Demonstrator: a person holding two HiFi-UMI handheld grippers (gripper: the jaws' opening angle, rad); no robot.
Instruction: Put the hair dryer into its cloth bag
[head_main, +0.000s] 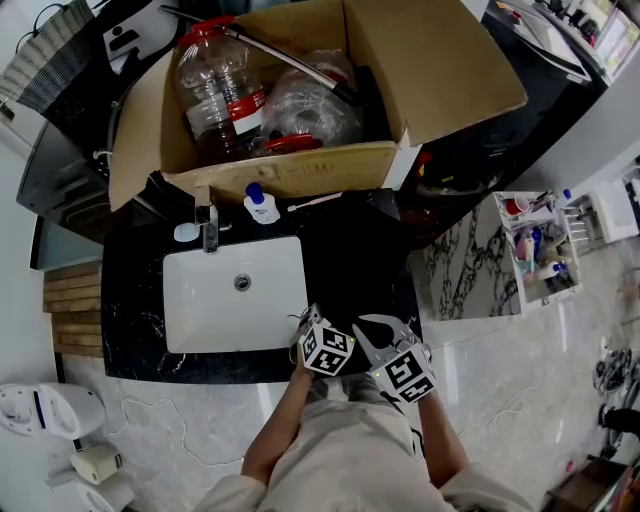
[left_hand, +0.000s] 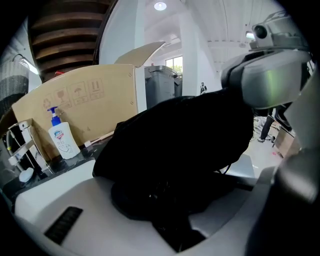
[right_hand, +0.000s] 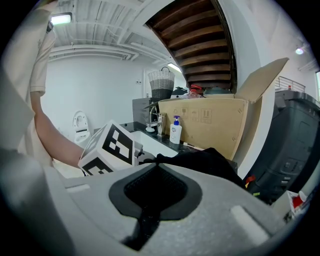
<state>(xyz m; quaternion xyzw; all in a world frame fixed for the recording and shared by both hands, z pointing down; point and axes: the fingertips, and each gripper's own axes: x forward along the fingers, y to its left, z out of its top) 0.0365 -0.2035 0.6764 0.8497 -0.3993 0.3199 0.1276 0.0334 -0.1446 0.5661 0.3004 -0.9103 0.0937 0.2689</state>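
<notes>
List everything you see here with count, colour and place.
sink: one, white, in the black countertop
faucet: one, silver, behind the sink
soap bottle: one, white with blue cap, beside the faucet
cardboard box: one, brown, open, behind the faucet
plastic bottle: one, clear, red cap, in the box
cloth bag: one, black, right of the sink
toilet: one, white, floor, left
left gripper: one, grey, shut on the cloth bag
right gripper: one, grey, shut on the cloth bag
</notes>
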